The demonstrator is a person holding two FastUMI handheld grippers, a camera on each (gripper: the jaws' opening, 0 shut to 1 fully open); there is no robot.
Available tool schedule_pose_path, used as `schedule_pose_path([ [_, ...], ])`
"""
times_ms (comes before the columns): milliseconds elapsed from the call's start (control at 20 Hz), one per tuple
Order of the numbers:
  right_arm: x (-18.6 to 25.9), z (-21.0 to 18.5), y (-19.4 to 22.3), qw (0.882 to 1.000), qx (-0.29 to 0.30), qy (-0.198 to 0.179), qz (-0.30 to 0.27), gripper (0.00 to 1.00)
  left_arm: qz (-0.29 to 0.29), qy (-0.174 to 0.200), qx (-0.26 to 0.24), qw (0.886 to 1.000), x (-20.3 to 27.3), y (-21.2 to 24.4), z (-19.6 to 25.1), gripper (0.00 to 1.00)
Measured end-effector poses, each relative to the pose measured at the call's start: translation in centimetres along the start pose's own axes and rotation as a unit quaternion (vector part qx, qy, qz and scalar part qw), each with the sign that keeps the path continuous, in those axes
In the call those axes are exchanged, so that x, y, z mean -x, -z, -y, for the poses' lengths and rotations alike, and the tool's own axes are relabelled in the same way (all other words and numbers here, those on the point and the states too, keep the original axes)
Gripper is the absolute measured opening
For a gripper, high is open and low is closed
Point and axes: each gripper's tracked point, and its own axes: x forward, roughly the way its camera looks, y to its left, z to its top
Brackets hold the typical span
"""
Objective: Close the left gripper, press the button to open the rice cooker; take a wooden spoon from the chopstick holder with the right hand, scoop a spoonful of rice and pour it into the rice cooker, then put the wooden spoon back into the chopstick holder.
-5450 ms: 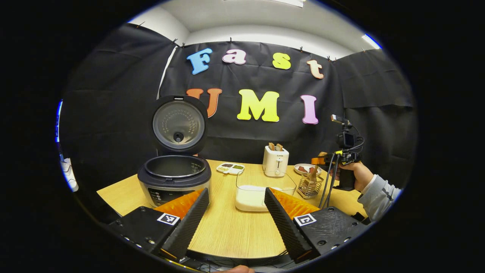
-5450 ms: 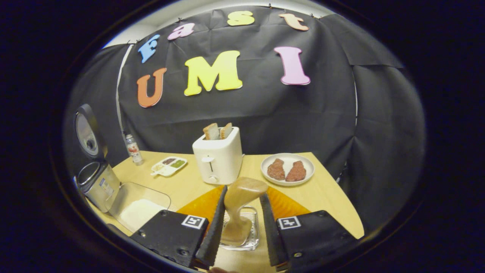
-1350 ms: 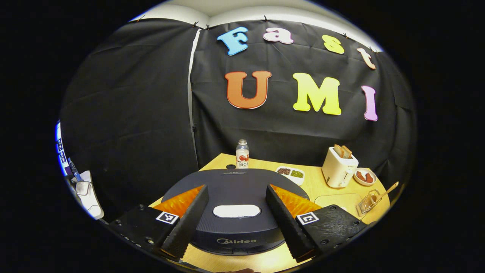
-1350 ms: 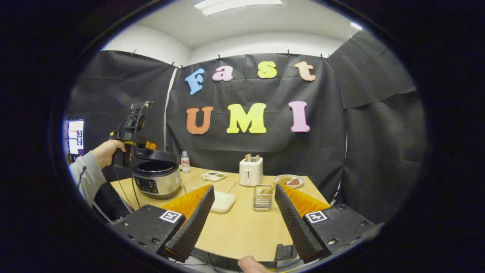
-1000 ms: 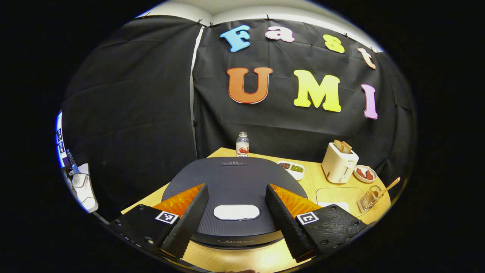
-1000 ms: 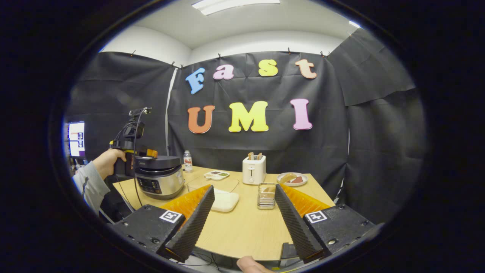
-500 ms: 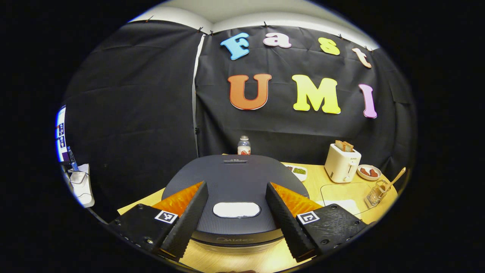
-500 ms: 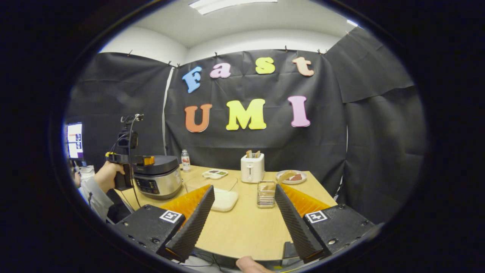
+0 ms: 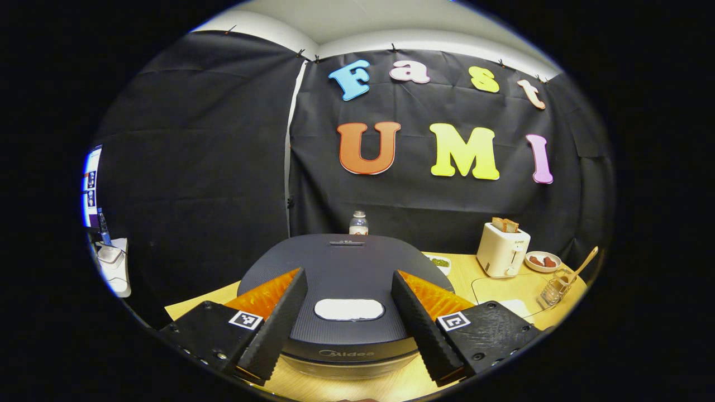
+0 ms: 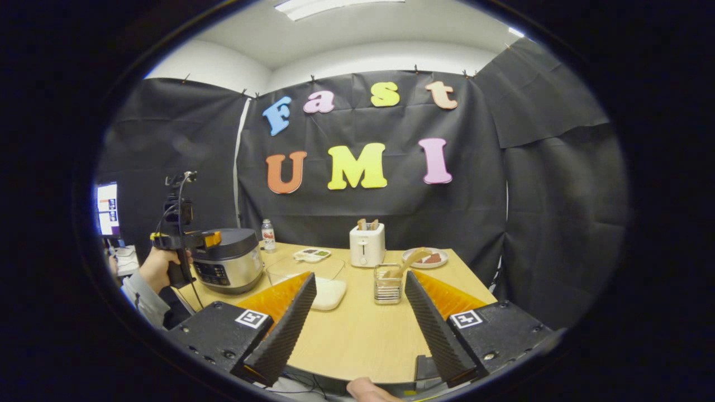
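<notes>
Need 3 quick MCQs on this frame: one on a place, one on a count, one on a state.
1. Where is the wooden spoon?
A. in the chopstick holder
B. in the right gripper
C. on the plate

2. How many bread slices stand in the toaster?
A. none
B. two
C. four

3. The rice cooker lid is:
A. raised
B. removed
C. down

1 A: the spoon leans out of the wire holder. 2 B: two slices poke from the top. 3 C: the lid sits flat under the left gripper.
</notes>
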Motion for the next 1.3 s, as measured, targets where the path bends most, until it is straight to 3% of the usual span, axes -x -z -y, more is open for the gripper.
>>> schedule_pose_path([
  [250,0.0,0.6,-1.3,1.000,-0.002,0.014,0.010,1.00,-0.020,0.020,0.041,0.999,1.2,-1.3,0.2,0.92],
  [750,0.8,0.6,-7.3,0.997,0.017,0.044,0.053,1.00,0.013,0.055,-0.016,0.998,10.2,-7.3,3.1,0.94],
  [800,1.1,0.6,-7.8,0.997,0.020,0.049,0.055,1.00,0.016,0.060,-0.018,0.998,11.5,-7.6,3.7,1.00],
  [850,1.2,0.6,-8.0,0.997,0.021,0.052,0.055,1.00,0.020,0.065,-0.022,0.997,12.5,-8.0,4.3,0.94],
  [1300,2.7,2.0,-11.2,0.994,0.013,0.086,0.066,1.00,0.055,0.108,-0.046,0.992,21.4,-9.0,9.0,0.94],
])
